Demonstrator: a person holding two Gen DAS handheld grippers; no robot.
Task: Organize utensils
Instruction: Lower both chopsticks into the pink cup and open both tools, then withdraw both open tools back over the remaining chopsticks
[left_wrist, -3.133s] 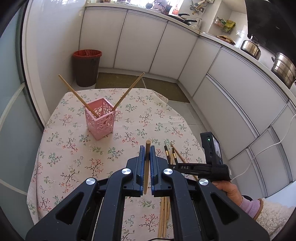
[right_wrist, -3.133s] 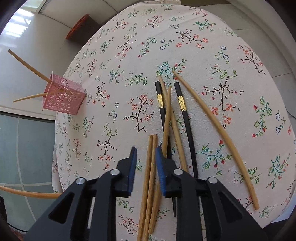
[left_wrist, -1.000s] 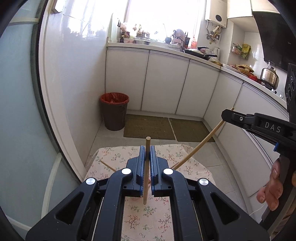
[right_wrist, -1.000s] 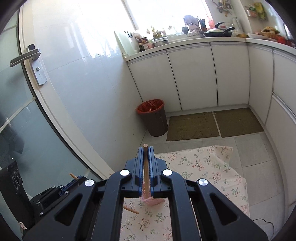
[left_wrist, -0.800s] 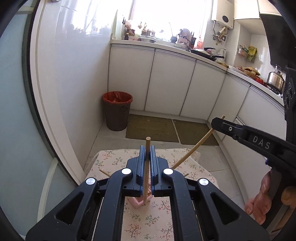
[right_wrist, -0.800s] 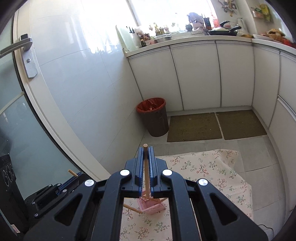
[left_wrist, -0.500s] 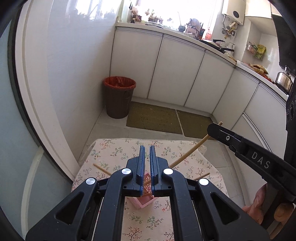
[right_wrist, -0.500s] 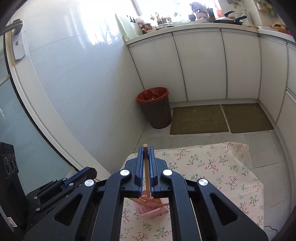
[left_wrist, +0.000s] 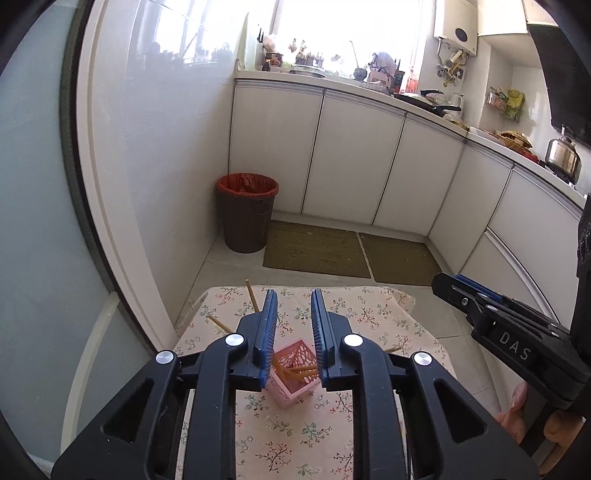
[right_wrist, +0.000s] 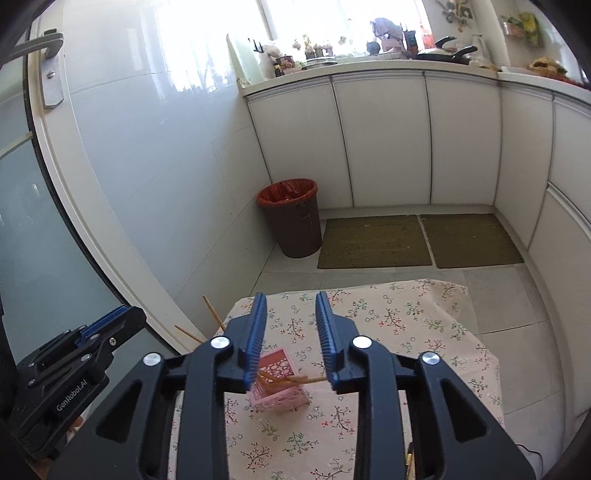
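A pink lattice holder (left_wrist: 293, 380) stands on the floral tablecloth (left_wrist: 369, 321) and holds several wooden chopsticks (left_wrist: 252, 300) that lean out to the sides. My left gripper (left_wrist: 293, 321) is open and empty, above the holder. My right gripper (right_wrist: 290, 326) is open and empty too, above the same holder (right_wrist: 282, 391), where chopsticks (right_wrist: 212, 312) stick out to the left. Each gripper shows at the edge of the other's view: the right one (left_wrist: 480, 301) and the left one (right_wrist: 107, 326).
A brown bin with a red liner (left_wrist: 246, 214) stands on the floor beyond the table, beside two mats (left_wrist: 317, 249). White cabinets (left_wrist: 351, 158) line the back and right. A glass door (right_wrist: 33, 240) is at the left.
Both grippers have opened and let go of their chopsticks, which now stand in the pink holder. Before that both carried a chopstick from the table up over the holder.
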